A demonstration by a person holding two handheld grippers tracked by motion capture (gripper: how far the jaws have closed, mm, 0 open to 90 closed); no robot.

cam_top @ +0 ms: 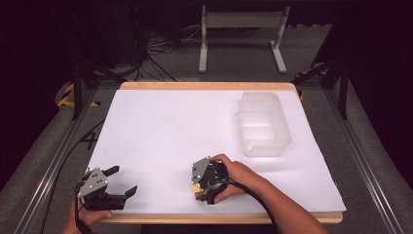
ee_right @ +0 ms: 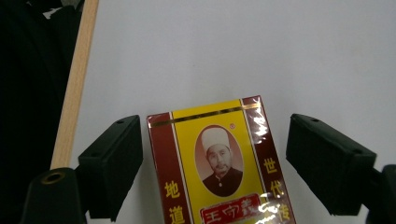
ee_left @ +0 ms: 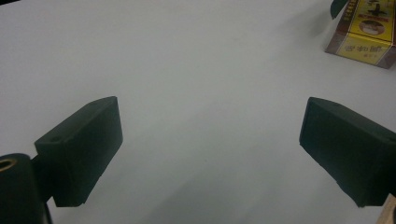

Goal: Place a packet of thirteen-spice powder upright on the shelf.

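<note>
At the near left corner of the white paper-covered wooden table [cam_top: 160, 122], the left gripper [cam_top: 122, 181] rests with its jaws spread wide and nothing between them; it can hold there, well apart from the work. To the right, near the front edge, the right gripper [cam_top: 196, 187] points down over the small flat yellow-and-maroon cardboard packet [ee_right: 219, 168], which lies face up on the paper. The right gripper view shows the black jaws partly open, one either side of the packet, a gap showing at each long edge, so nothing is gripped yet. To take it well, I judge the hand should centre the packet between the pads, keep them square to its long sides, bring the tips right down to the paper and close gently, since the glossy wrap may slip. Farther right and back stands the translucent rectangular plastic tub [cam_top: 264, 124], probably the packet's destination. Count: two grippers, one packet, one tub, one table.
</note>
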